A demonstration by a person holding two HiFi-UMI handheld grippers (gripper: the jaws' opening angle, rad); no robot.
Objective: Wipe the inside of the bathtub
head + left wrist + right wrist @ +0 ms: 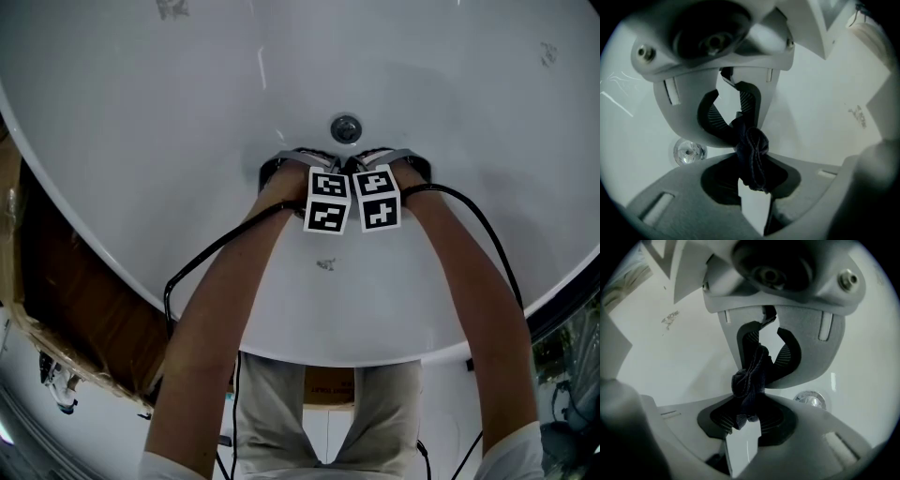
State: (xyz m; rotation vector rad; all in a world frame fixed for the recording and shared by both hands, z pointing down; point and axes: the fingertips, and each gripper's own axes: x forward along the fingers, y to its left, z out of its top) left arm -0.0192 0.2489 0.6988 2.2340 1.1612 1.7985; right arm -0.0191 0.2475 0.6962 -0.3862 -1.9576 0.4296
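The white bathtub (pixel 187 112) fills the head view, its round metal drain (pixel 346 128) just beyond both grippers. My left gripper (pixel 302 161) and right gripper (pixel 389 159) sit side by side low in the tub, pointing down toward the drain. In the left gripper view the left gripper (pixel 743 157) is shut on a bunched dark blue cloth (pixel 754 145), with the drain (pixel 689 152) to its left. In the right gripper view the right gripper (pixel 747 397) is shut on a dark cloth (pixel 752 376), with the drain (pixel 811 400) to its right.
The tub's near rim (pixel 328 352) curves under my forearms. Brown cardboard (pixel 56 281) lies outside the tub at the left. Black cables (pixel 206 258) trail from both grippers over the rim. A small grey mark (pixel 325 264) shows on the tub wall.
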